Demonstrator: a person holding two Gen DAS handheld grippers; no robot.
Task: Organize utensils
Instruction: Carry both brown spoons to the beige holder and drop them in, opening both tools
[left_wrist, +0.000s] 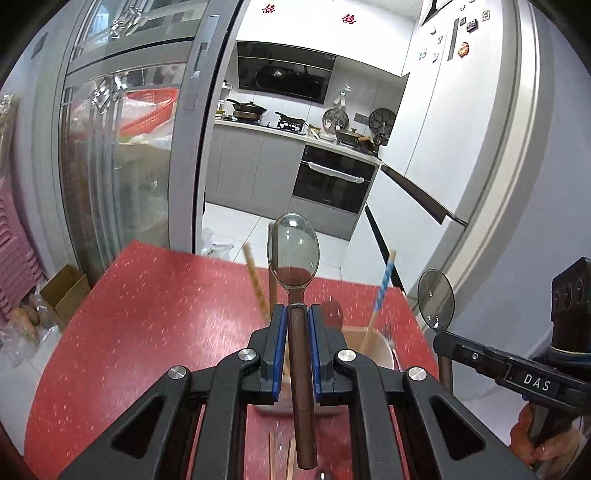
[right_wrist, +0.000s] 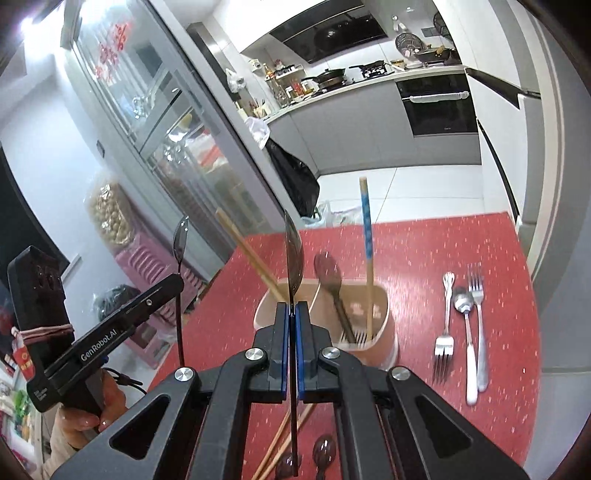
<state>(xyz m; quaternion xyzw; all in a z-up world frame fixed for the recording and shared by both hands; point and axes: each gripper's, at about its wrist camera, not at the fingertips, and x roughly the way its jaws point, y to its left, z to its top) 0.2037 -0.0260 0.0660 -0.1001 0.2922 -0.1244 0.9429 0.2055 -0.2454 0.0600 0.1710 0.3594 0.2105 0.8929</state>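
Left gripper: clamped on the brown handle of a spoon, held in the air above the holder.
Right gripper: clamped on a second spoon, seen edge-on here, just on the near side of the holder.
Holder: a pale divided cup on the red table; a dark spoon, a blue-patterned chopstick and a plain chopstick already stand in it.
Handling: each held spoon looks light and stiff, with a smooth translucent bowl that would likely slip, so the handle is the sounder place to grip (as both grippers do).
Long axis: both spoons run along the fingers, bowl forward and up, handle end trailing back under the gripper.
Judgement: to stand handle-down in the holder, each spoon probably needs tipping upright first.
Still on the table: two forks and a metal spoon lie right of the holder; more chopsticks and dark spoons lie on its near side.
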